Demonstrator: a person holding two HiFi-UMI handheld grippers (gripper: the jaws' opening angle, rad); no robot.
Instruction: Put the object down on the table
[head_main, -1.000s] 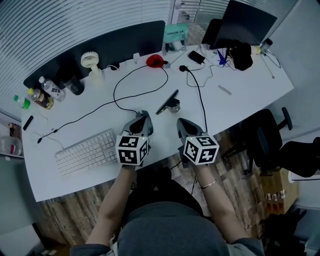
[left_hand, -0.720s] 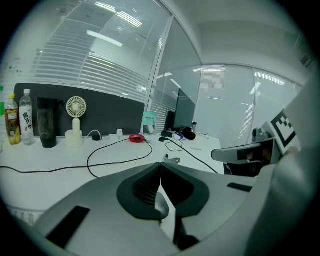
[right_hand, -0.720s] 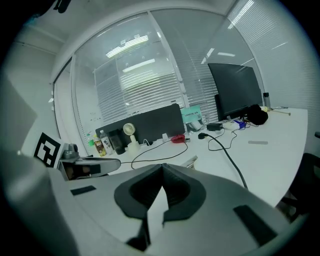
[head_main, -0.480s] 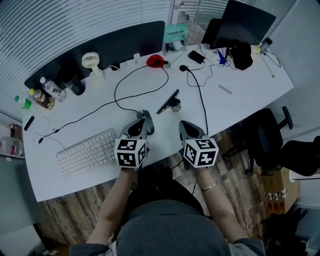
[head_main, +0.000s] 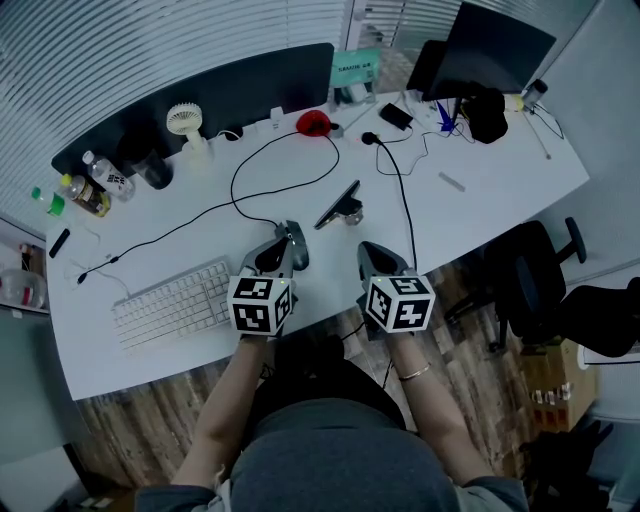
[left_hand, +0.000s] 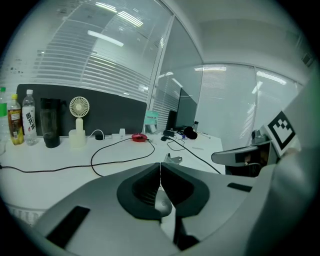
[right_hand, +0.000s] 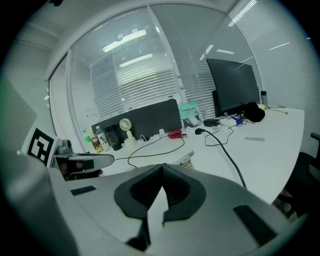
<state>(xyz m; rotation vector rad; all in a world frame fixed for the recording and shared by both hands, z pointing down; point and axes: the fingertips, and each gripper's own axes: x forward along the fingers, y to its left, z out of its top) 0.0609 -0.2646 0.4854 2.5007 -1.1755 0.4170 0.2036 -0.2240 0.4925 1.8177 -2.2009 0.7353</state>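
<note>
A dark flat device on a small metal stand (head_main: 340, 205) rests on the white table (head_main: 480, 190), a little beyond both grippers; the stand shows as a silvery piece (left_hand: 172, 159) (right_hand: 186, 159) in both gripper views. My left gripper (head_main: 290, 240) (left_hand: 160, 172) hovers near the table's front edge with its jaws shut and nothing between them. A grey rounded thing (left_hand: 162, 202) shows just under its jaws; I cannot tell what it is. To its right, my right gripper (head_main: 365, 250) (right_hand: 161, 172) is shut as well and holds nothing.
A white keyboard (head_main: 170, 305) lies left of the left gripper. Black cables (head_main: 400, 190) loop across the middle of the table. A small fan (head_main: 186, 125), bottles (head_main: 85, 190), a red object (head_main: 313, 122) and a monitor (head_main: 490, 50) line the back. An office chair (head_main: 540, 280) stands at the right.
</note>
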